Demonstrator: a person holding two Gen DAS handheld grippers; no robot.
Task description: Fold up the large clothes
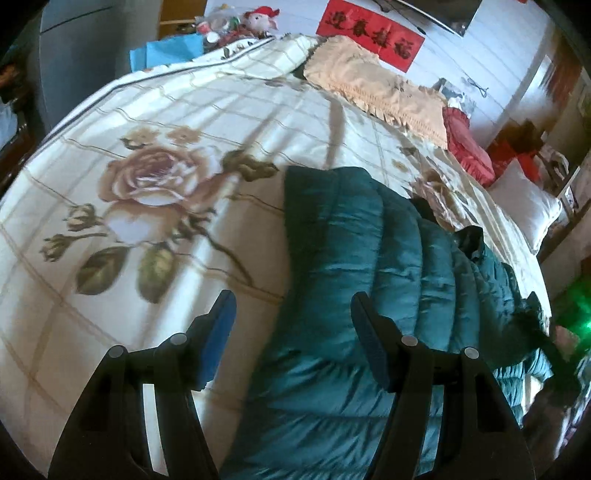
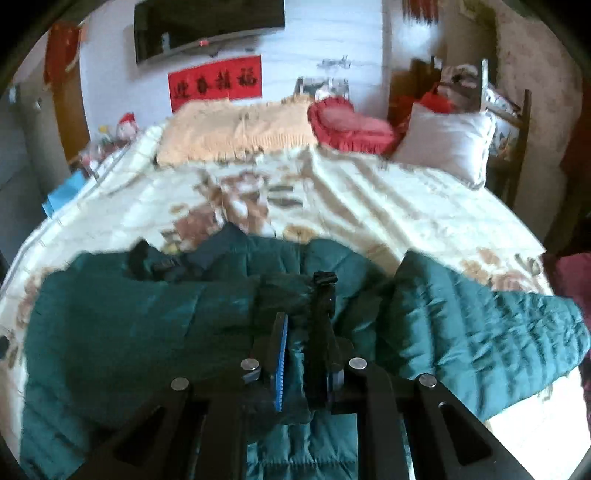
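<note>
Left wrist view is showing the left gripper [image 1: 291,332] hanging over the bed with its jaws standing apart and nothing pinched between them; one blue-padded finger is sitting over the floral bedspread [image 1: 155,122], the other over the teal quilted jacket [image 1: 351,258]. That jacket is lying spread on the bedspread, filling the lower middle and right of the frame, its puffy ribs running toward the right edge. A peach fringed pillow [image 1: 380,88] is resting at the upper middle, a red cushion [image 1: 469,147] just to its right, and a white pillow [image 1: 528,206] farther right. A red banner [image 1: 369,33] is hanging on the wall at the top, with a plush toy [image 1: 260,18] at the upper left.

Right wrist view is showing the right gripper [image 2: 301,332] with its jaws drawn nearly together, pinching a gathered fold of the jacket [image 2: 110,325] at the centre bottom of the frame. The garment is stretching across the lower half of the picture, one side of it bulging toward the lower right. Bedspread [image 2: 369,199], peach pillow [image 2: 236,129], red cushion [image 2: 351,125] and white pillow [image 2: 443,144] are lining up across the upper middle, beneath the banner [image 2: 216,83] and a dark screen [image 2: 207,26].
</note>
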